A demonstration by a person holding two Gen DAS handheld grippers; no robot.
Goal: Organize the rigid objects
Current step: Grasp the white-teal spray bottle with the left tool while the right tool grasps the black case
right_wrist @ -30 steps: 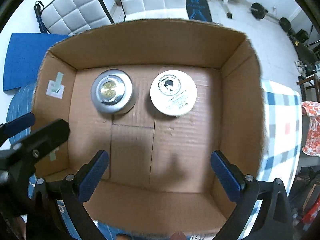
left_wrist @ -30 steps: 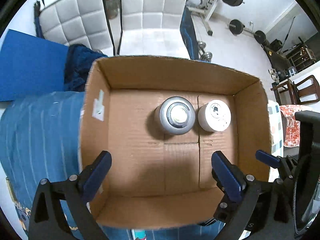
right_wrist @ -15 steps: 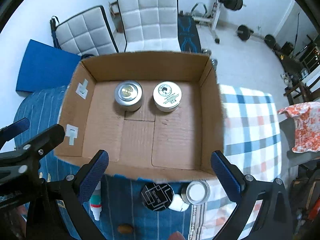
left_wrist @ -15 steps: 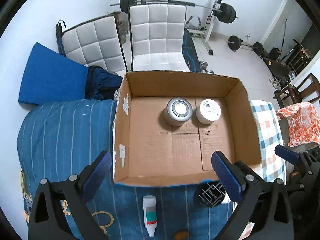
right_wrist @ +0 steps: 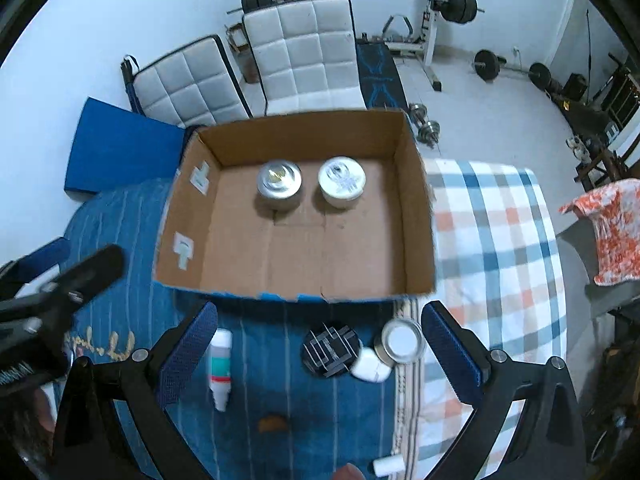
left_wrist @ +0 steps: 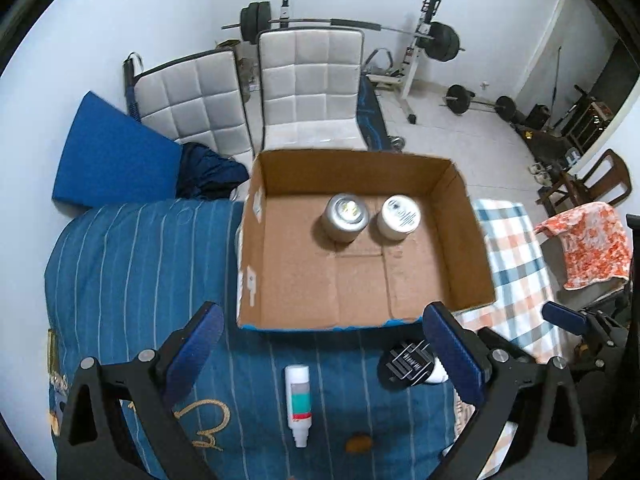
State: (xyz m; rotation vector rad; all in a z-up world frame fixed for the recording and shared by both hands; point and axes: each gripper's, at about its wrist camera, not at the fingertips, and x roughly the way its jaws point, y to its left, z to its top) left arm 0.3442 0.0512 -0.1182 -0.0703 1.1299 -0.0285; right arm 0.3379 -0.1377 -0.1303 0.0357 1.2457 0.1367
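Observation:
An open cardboard box [left_wrist: 456, 240] [right_wrist: 416, 232] sits on the bed. Inside it stand a silver tin [left_wrist: 346, 218] [right_wrist: 279, 184] and a white jar [left_wrist: 400, 217] [right_wrist: 342, 182], side by side. In front of the box lie a white bottle [left_wrist: 298, 402] [right_wrist: 220, 364], a black round jar [left_wrist: 406, 364] [right_wrist: 330, 350], a white-lidded metal tin [right_wrist: 402, 342] and a small white piece [right_wrist: 370, 366]. My left gripper [left_wrist: 320, 356] is open and empty above the bottle. My right gripper [right_wrist: 320, 354] is open and empty above the loose items.
The bed has a blue striped cover [left_wrist: 132, 272] and a checked cloth [right_wrist: 496, 240]. Two white padded chairs [left_wrist: 312, 80] and a blue mat [left_wrist: 116, 160] stand behind the box. Weights and a barbell rack [left_wrist: 432, 36] are at the back. A small brown thing [left_wrist: 359, 442] lies near the bottle.
Both grippers have pulled back and up from inside the box. The box now looks smaller, and the bottle, black jar and tin in front of it have come into view.

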